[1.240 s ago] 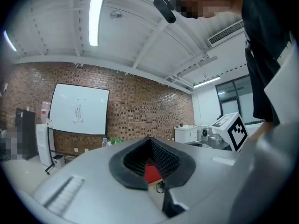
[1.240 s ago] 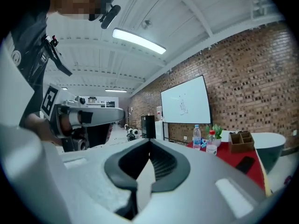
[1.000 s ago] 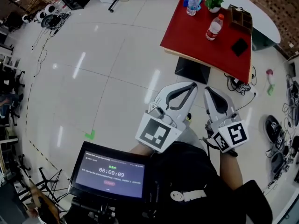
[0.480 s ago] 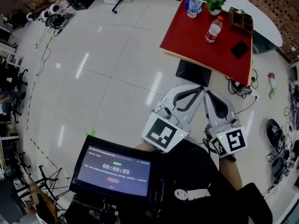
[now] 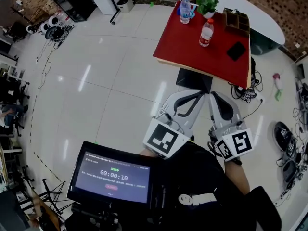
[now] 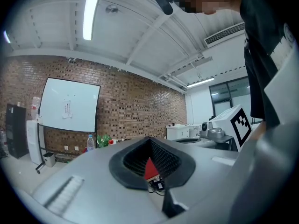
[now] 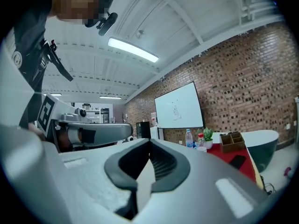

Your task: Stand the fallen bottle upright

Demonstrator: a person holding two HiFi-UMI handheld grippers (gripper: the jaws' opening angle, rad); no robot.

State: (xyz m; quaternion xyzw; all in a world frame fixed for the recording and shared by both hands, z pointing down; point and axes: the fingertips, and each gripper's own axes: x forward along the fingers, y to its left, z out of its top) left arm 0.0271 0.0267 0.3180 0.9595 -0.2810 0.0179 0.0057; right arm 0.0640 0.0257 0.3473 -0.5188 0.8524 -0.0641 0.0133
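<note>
A red table (image 5: 192, 52) stands ahead of me across the floor. On it are a clear bottle with a red cap and label (image 5: 206, 32) and a blue-labelled bottle (image 5: 185, 9), and both look upright from here. The right gripper view shows them small and far off, the blue-labelled bottle (image 7: 188, 138) beside the red-capped bottle (image 7: 201, 142). My left gripper (image 5: 199, 92) and right gripper (image 5: 212, 95) are held side by side, well short of the table, pointing at it. Both are shut with nothing between their fingers.
A potted plant (image 5: 207, 4), a wooden box (image 5: 236, 19) and a flat black device (image 5: 236, 51) share the table. A white oval table (image 5: 260, 23) stands behind it. Cables (image 5: 243, 93) lie on the floor by the red table. A screen with a timer (image 5: 113, 177) sits at my chest.
Both grippers have travelled forward together, still shut. The red table now sits a little further left in the head view. The timer has gone up by one second.
</note>
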